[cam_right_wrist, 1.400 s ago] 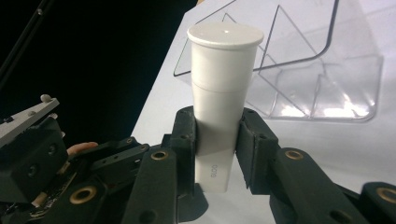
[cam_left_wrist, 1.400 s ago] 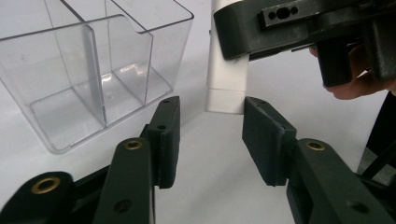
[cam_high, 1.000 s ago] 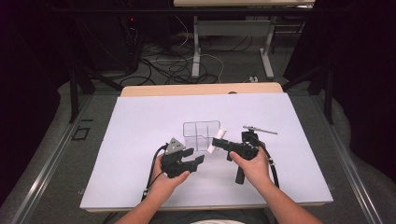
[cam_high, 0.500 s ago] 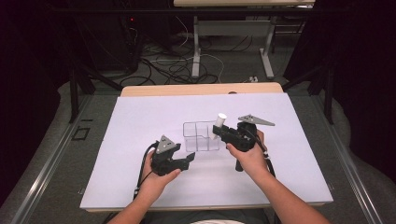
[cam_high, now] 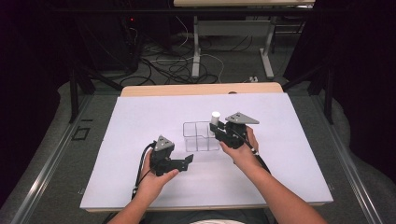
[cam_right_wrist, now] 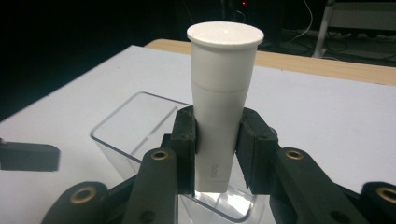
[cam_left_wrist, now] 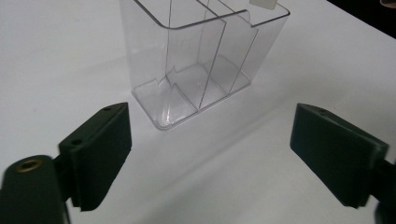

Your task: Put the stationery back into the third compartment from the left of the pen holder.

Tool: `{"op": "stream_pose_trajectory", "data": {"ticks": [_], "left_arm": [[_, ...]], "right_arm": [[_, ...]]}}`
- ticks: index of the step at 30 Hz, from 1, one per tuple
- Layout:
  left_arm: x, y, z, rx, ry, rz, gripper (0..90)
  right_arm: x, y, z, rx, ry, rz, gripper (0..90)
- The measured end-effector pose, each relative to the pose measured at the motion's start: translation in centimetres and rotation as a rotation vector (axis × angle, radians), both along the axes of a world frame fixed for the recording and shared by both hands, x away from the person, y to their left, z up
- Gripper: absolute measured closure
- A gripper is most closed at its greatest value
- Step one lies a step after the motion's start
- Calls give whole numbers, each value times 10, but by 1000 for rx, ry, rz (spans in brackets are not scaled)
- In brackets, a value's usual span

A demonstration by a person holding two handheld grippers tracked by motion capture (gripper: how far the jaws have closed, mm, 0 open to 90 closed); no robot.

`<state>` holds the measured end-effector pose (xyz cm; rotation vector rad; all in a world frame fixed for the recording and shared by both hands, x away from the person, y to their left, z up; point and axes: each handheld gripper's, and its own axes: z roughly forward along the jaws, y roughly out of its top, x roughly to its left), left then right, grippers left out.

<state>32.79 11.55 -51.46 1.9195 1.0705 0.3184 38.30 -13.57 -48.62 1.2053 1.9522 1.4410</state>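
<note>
Faintly, small grey writing runs down the white tube (cam_right_wrist: 223, 107) near its lower end, too small to read. The right gripper (cam_right_wrist: 216, 140) has its jaws clamped on the tube, holding it upright, cap up, over the clear divided organizer (cam_left_wrist: 201, 56) mid-tabletop (cam_high: 140, 121). The left gripper (cam_left_wrist: 210, 154) sits just before the organizer, jaws having just been opening, wide apart, nothing between them. Open white surface surrounds the organizer on all sides.

The left tongs (cam_high: 189, 161) lay low and level in the left hand (cam_high: 156, 179), jaws spread wide after just opening, nothing between them. The right tongs (cam_high: 215, 129), in the right hand (cam_high: 240, 151), stood farther forward, jaws clamped on a white tube (cam_right_wrist: 223, 93).
</note>
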Motion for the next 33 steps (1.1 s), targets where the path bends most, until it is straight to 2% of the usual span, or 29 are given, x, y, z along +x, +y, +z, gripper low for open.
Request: {"op": "stream_pose_trajectory", "data": {"ticks": [2, 7, 13, 15, 20, 22, 23, 24, 27, 28, 29, 30, 32, 33], "left_arm": [[0, -1, -1, 0, 5, 0, 86], [1, -2, -3, 13, 24, 1, 28], [1, -2, -5, 12, 26, 5, 15], [2, -1, -6, 13, 25, 11, 15], [3, 2, -6, 19, 13, 4, 11], [3, 2, -6, 23, 5, 4, 11], [3, 2, -6, 23, 5, 4, 11], [2, 2, -5, 14, 9, 16, 11], [2, 4, -5, 11, 3, 14, 11], [2, 4, -5, 11, 3, 14, 11], [2, 4, -5, 11, 1, 21, 11], [2, 4, -5, 11, 1, 21, 11], [3, 6, -4, 17, -1, 26, 11], [4, 6, -4, 16, 0, 26, 11]], "right_arm": [[2, -1, -4, -24, 5, -4, 698], [5, -1, -9, -47, 11, -5, 697], [6, -3, -13, -44, 32, 4, 677], [6, -5, -13, -16, 16, 14, 595], [-1, -11, -7, 2, -28, 32, 427], [-5, -15, -4, -6, -49, 44, 367], [-5, -15, -4, -6, -49, 44, 367], [-9, -19, -2, -8, -75, 47, 324], [-16, -25, 0, -23, -79, 50, 235], [-16, -25, 0, -23, -79, 50, 235], [-21, -29, 0, -30, -90, 46, 177], [-21, -29, 0, -30, -90, 46, 177], [-27, -38, 1, -61, -125, 43, 150], [-30, -41, 0, -59, -124, 39, 150]]}}
